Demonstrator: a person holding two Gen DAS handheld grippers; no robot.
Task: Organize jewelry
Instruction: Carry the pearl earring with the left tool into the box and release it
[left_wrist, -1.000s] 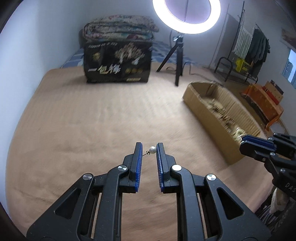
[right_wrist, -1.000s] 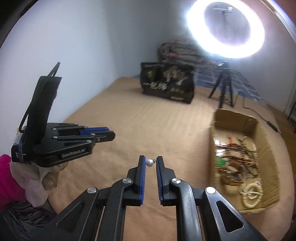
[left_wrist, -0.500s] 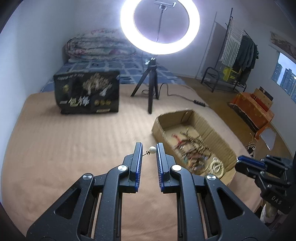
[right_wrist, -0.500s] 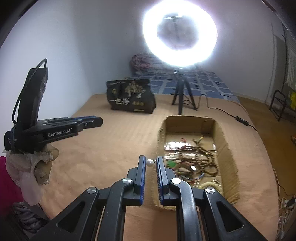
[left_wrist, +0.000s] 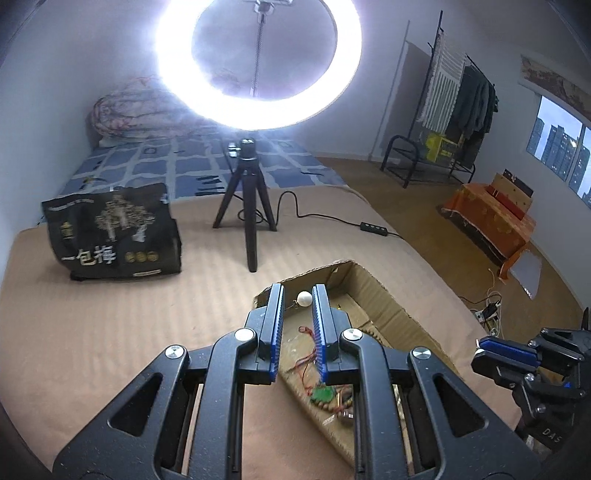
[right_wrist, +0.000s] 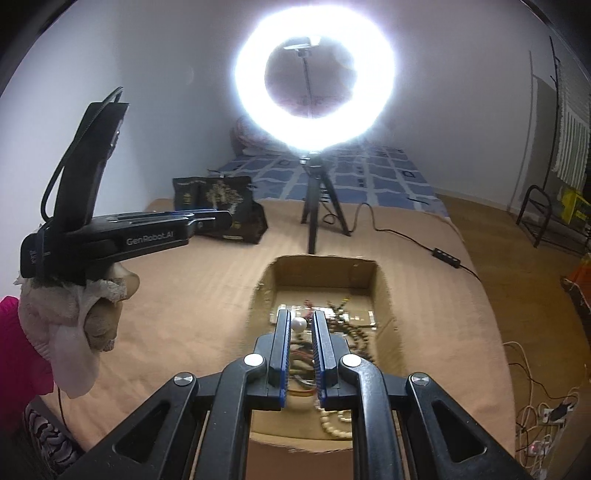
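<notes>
Each gripper holds a small pearl earring between its blue pads. My left gripper (left_wrist: 298, 300) is shut on a white pearl earring (left_wrist: 304, 297) and hovers over the near left end of the cardboard box (left_wrist: 380, 295). My right gripper (right_wrist: 299, 325) is shut on a second pearl earring (right_wrist: 299, 324) above the middle of the same box (right_wrist: 384, 291). The box holds tangled bead necklaces (right_wrist: 351, 332), red cord and a green pendant (left_wrist: 322, 394). The right gripper body shows at the lower right of the left wrist view (left_wrist: 506, 354); the left one shows at the left of the right wrist view (right_wrist: 207, 221).
The box lies on a tan bed cover (left_wrist: 110, 314). A ring light on a black tripod (left_wrist: 247, 206) stands behind the box, its cable trailing right. A black printed bag (left_wrist: 114, 232) stands at the back left. The bed edge and wooden floor lie to the right.
Both grippers have swung to the right and forward, from over the bare bed cover to above the cardboard box. Each still holds its pearl earring.
</notes>
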